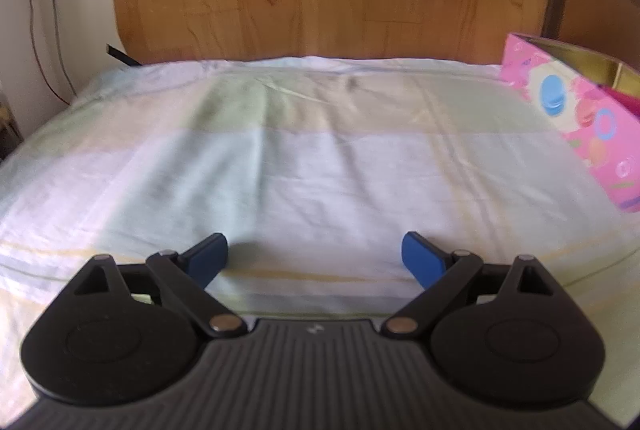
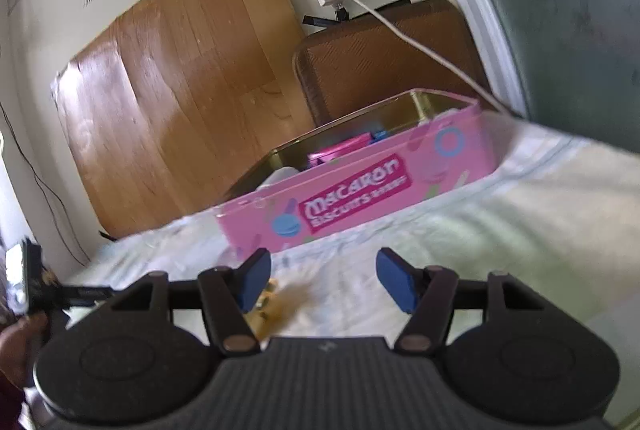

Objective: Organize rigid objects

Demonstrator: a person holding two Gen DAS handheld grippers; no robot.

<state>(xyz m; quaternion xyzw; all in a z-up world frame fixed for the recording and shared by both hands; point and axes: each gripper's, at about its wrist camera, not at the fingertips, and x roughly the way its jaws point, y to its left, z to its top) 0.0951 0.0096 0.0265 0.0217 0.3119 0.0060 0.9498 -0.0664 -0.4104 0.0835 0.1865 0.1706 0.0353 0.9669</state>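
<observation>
While your pink tin (image 2: 360, 182) sits lidless on the bed (image 2: 520, 230), its gold-lined inside holds a pink packet (image 2: 340, 150), something small and blue (image 2: 380, 135) just behind that, and a pale rounded thing (image 2: 280, 176) at the near-left end; blur hides what each one is. You can read "Macaron Biscuits" on a magenta label on the long side, with a blue macaron printed to its left and a blue ring to its right. From your right gripper (image 2: 322, 278) the tin lies at twelve o'clock, just beyond the blue pads and apart from them; your jaws stand released with nothing between them. A blurred yellowish-brown object (image 2: 280, 304) lies on the sheet under the left pad, at about seven o'clock from the gap; you cannot tell what it is. From your left gripper (image 1: 316, 254) the same tin (image 1: 580, 118) shows at two o'clock, well apart, at the right edge of the view. Those jaws are spread wide over bare sheet (image 1: 300, 170), gripping nothing.
</observation>
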